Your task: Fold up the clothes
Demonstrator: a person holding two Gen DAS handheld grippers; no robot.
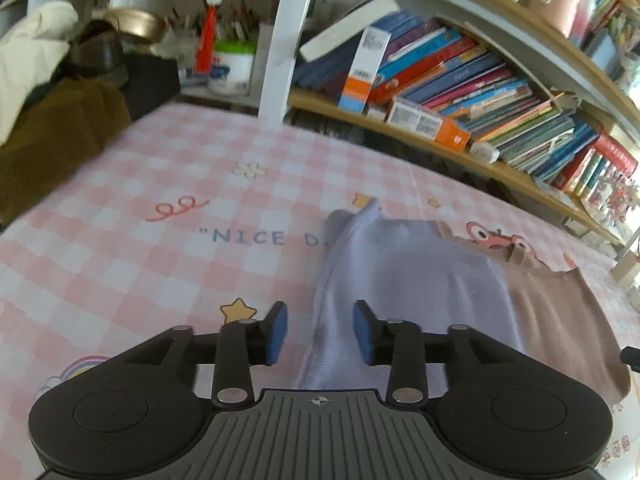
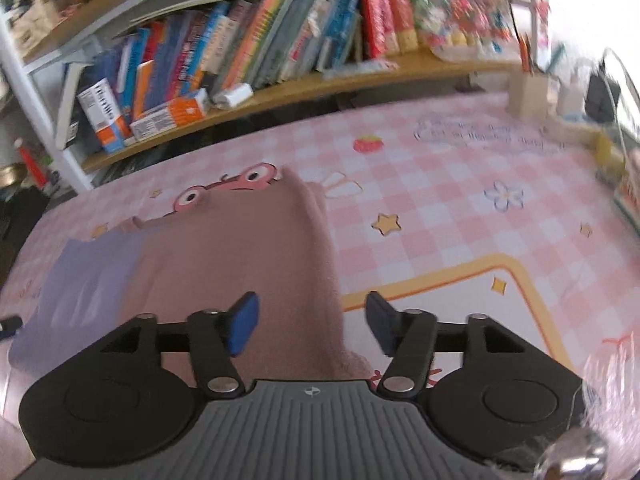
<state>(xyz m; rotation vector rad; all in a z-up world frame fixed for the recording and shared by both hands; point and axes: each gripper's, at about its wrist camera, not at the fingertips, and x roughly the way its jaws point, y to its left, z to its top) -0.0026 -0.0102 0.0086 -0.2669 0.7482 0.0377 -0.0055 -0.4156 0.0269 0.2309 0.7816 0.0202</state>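
Left gripper: my left gripper (image 1: 320,330) has its blue pads (image 1: 278,332) standing apart, nothing pinched between them. It hangs over the left edge of the lavender cloth, which runs up through the gap between the pads, not touching them as far as I can see.

Right gripper: my right gripper (image 2: 312,330) has its jaws apart, wider than the left. Its left pad (image 2: 242,330) sits over the brown cloth; the right pad is over bare tablecloth. Nothing is clamped.

Garment, lavender part: the lavender cloth (image 1: 400,276) lies flat on the table, a long folded strip reaching away from me, its far tip near the printed words "NICE D".

Garment, brown part: the brown cloth (image 2: 248,256) lies beside the lavender cloth and meets it; whether the two are one garment or two I cannot tell. Its right edge forms a thick rolled fold just beside a yellow-bordered print.

Surface: a pink checked tablecloth (image 1: 140,208) printed with stars, flowers and a pink cartoon car (image 2: 224,188) peeking out at the brown cloth's far edge.

Background: a wooden bookshelf (image 1: 460,152) crowded with leaning books runs behind the table. A cream bundle and dark items sit at far left; blurred.
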